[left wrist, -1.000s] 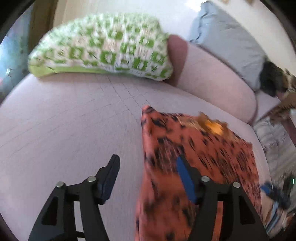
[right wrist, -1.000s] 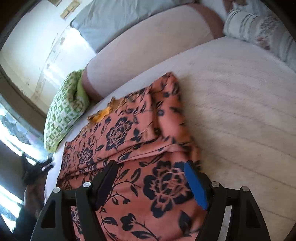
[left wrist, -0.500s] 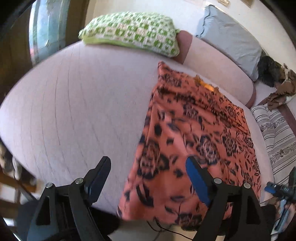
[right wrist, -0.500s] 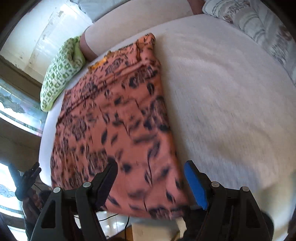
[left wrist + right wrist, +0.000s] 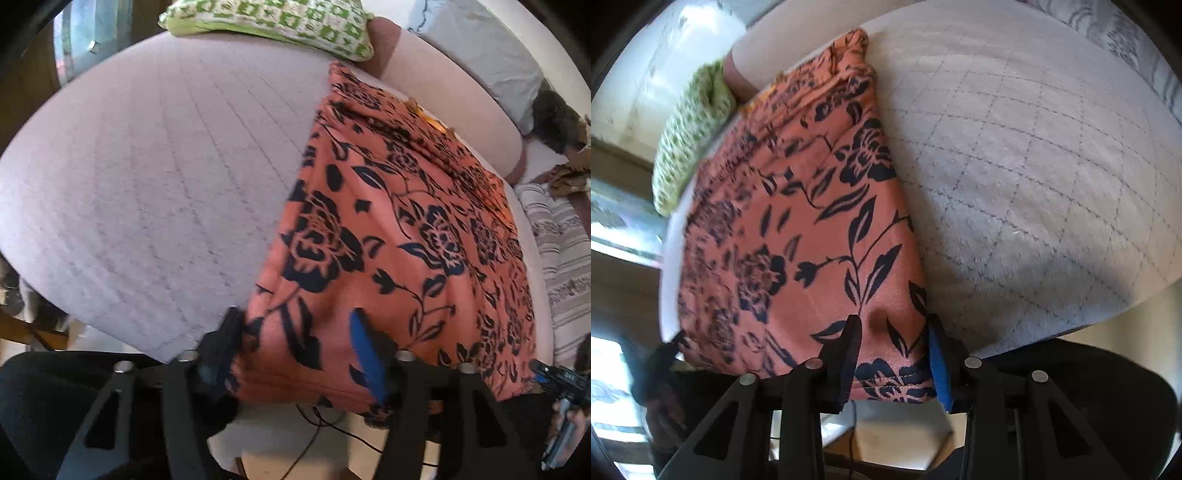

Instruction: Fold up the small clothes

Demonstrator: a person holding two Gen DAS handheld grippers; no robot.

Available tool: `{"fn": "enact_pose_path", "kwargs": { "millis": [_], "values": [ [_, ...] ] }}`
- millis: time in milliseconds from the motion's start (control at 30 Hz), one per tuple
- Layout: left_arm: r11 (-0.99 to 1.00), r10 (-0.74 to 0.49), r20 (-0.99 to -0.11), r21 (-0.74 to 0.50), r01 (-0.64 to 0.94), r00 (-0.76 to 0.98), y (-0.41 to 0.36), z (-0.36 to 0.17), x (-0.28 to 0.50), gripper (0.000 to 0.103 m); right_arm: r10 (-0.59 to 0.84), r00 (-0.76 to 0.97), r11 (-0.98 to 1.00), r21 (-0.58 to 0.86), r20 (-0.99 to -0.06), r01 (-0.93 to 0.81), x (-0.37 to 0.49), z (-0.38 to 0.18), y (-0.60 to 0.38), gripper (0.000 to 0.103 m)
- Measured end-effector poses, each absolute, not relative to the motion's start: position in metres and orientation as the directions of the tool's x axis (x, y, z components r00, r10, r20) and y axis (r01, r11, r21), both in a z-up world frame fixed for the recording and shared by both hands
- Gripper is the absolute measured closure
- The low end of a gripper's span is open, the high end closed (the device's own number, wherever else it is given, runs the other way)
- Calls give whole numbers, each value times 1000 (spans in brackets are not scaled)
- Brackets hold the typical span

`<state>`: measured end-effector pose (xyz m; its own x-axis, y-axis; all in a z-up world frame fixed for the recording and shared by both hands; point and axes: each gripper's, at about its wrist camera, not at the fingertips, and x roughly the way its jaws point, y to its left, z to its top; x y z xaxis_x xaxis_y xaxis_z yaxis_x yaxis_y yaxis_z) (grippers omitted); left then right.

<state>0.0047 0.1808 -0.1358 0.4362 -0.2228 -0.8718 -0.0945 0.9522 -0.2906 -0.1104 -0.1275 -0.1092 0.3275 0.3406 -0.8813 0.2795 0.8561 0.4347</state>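
An orange garment with a dark floral print (image 5: 399, 229) lies spread flat on the pale quilted mattress (image 5: 147, 166), its near hem hanging over the bed's front edge. My left gripper (image 5: 295, 343) straddles the near left corner of the hem. Its jaws are closing with cloth between them, and the pads are still apart. In the right wrist view the same garment (image 5: 798, 229) runs away from me. My right gripper (image 5: 894, 350) straddles the near right corner of the hem, its jaws also closing around the cloth without pinching it.
A green checked pillow (image 5: 273, 22) and a grey pillow (image 5: 480, 55) lie at the head end behind a pink bolster (image 5: 461, 110). A striped cushion (image 5: 561, 251) lies to the right. Bare mattress (image 5: 1034, 166) stretches right of the garment. Cables (image 5: 332, 424) hang below the bed edge.
Both grippers drew back from the middle of the garment to its near hem at the bed's edge. The garment now lies stretched out, and both pairs of jaws have narrowed around the hem corners.
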Motion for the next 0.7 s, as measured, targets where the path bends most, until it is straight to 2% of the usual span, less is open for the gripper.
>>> {"fn": "enact_pose_path", "kwargs": {
  "millis": [33, 100, 133, 167, 200, 333, 467, 600, 700],
  "values": [
    [956, -212, -873, -279, -93, 439, 179, -135, 5, 36, 345, 306, 857, 431, -887, 283, -110, -114, -126, 35],
    [973, -171, -886, -221, -68, 430, 171, -135, 5, 37, 320, 299, 880, 399, -899, 256, -109, -115, -118, 36],
    [977, -157, -888, -203, -62, 431, 169, -136, 4, 58, 306, 300, 892, 382, -903, 241, -110, -113, -115, 41],
    [980, -144, -892, -188, -62, 427, 171, -135, 3, 88, 307, 302, 892, 384, -902, 239, -111, -111, -114, 71],
    [970, -193, -886, -236, -53, 421, 174, -134, 4, 98, 334, 302, 879, 411, -893, 241, -111, -111, -116, 93],
    [942, -263, -863, -327, -79, 432, 187, -125, 4, 98, 429, 337, 812, 521, -838, 263, -120, -103, -125, 93],
    [913, -331, -799, -406, -45, 502, 194, -99, -1, 97, 517, 459, 710, 662, -722, 241, -130, -73, -141, 93],
    [915, -314, -865, -385, -117, 392, 196, -133, 20, 97, 526, 419, 690, 659, -740, 299, -125, -97, -149, 93],
    [903, -329, -873, -402, -150, 359, 200, -139, 22, 97, 566, 420, 649, 698, -709, 304, -124, -103, -151, 93]
  ]
}}
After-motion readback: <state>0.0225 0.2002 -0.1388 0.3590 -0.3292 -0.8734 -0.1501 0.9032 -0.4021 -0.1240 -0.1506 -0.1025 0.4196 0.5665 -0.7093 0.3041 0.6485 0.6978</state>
